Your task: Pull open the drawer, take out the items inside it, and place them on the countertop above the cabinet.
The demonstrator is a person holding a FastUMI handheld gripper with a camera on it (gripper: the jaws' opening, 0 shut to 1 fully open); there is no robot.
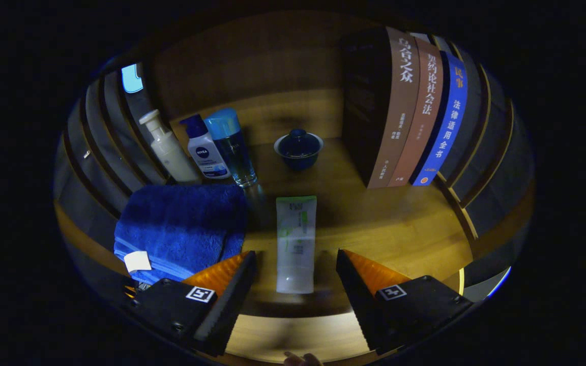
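Gripper (297, 277): two wedge-shaped fingers (232, 295), set wide apart.
Inner faces: ribbed, saw-toothed along the edges.
Mounts (171, 305): dark blocky housings behind each finger.
Markers (200, 294): one square black-and-white tag on each mount.
Screws (177, 325): small dark heads (hard to make out).

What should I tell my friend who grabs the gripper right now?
Hand-held gripper: open, fingers either side of the white tube's near end, not pressing it.
Tube lies flat on the wooden countertop, beside the folded blue towel.
Beyond: three bottles, a lidded blue cup, upright books.
Done: tube looks placed.
Left: I cannot tell whether the drawer holds more; check.
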